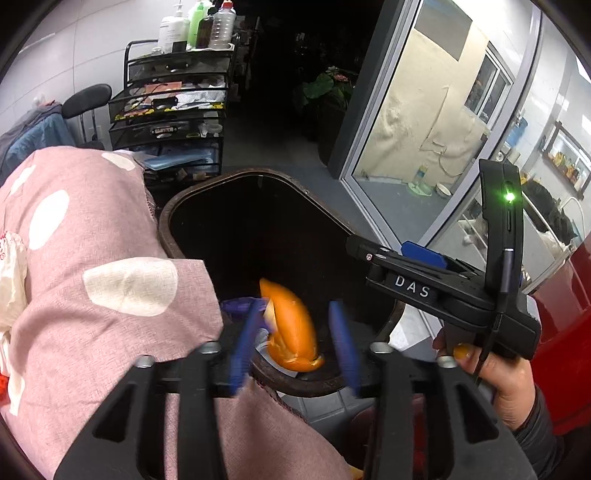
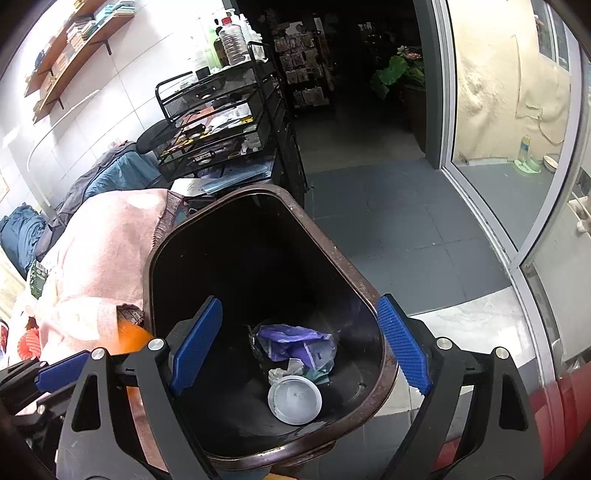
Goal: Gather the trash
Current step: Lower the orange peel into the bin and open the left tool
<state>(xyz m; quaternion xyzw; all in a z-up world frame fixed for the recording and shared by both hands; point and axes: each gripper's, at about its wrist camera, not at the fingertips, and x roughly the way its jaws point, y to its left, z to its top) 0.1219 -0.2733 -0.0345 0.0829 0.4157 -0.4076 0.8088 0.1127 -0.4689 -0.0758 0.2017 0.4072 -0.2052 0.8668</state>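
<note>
A dark brown trash bin (image 1: 184, 206) (image 2: 384, 332) stands on the floor beside a pink spotted cloth (image 1: 92, 258). In the left wrist view an orange peel (image 1: 291, 328) sits between the spread fingers of my left gripper (image 1: 295, 343), over the bin's near rim; the pads do not press it. My right gripper (image 2: 299, 350) is open and empty above the bin mouth; it also shows at right in the left wrist view (image 1: 443, 280). Inside the bin lie a purple wrapper (image 2: 295, 343) and a white lid (image 2: 294, 399).
A black mesh shelf cart (image 1: 173, 107) with bottles (image 1: 195, 26) on top stands behind the bin. A glass sliding door (image 1: 424, 129) is at right. Grey floor tiles (image 2: 388, 221) lie beyond the bin. A red object (image 1: 565, 332) is at far right.
</note>
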